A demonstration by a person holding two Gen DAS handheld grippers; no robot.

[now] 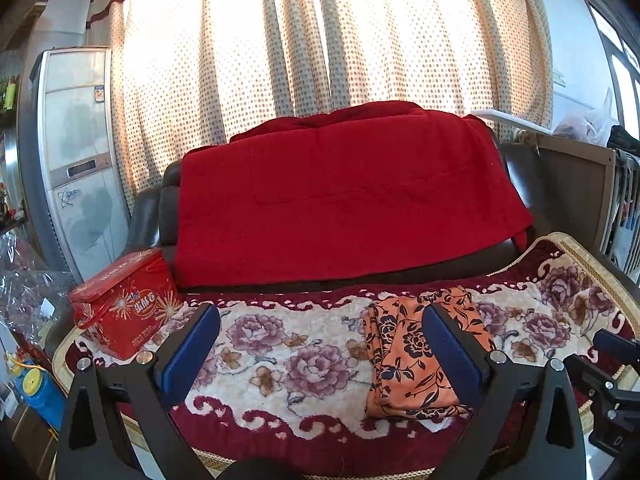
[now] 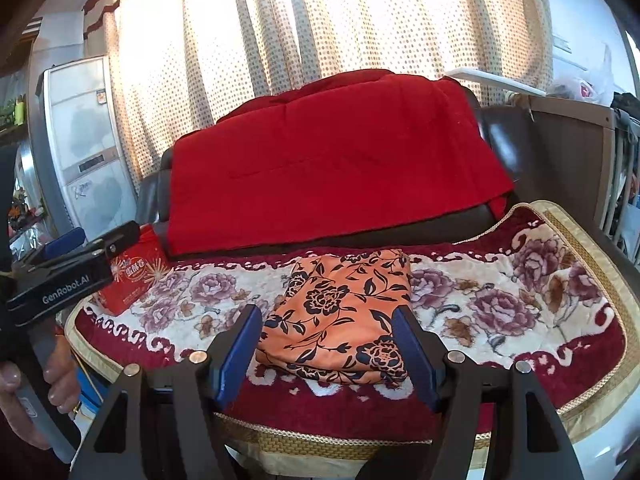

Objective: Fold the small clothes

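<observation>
Dotted curtains (image 1: 320, 32) back a dark sofa draped with a red blanket (image 1: 340, 200); work surface is a floral rug-style cover (image 1: 280, 360) with a red gift box (image 1: 124, 308) at its left end.

Item under task: 1 orange garment with black flower print (image 2: 344, 312), lying flat on the cover in a compact, roughly rectangular stack. Layered edges show at the near side, so it appears at least partly folded.

Left gripper (image 1: 320, 352): jaws spread wide, nothing held, raised above the cover; the garment lies behind its right finger in its own view. Right gripper (image 2: 326, 344): jaws open, nothing held, aimed squarely at the garment's near edge, clear of the cloth as far as can be judged.

Assessment: either 1 further fold or a final tidy remains. Recommended practice: lower the right gripper to the near edge and take all layers together, not the top one alone. Use the left gripper to pin the opposite side, then carry the edge over level so corners meet. Risk: thin slippery cloth may slide on the pile and skew the stack.
</observation>
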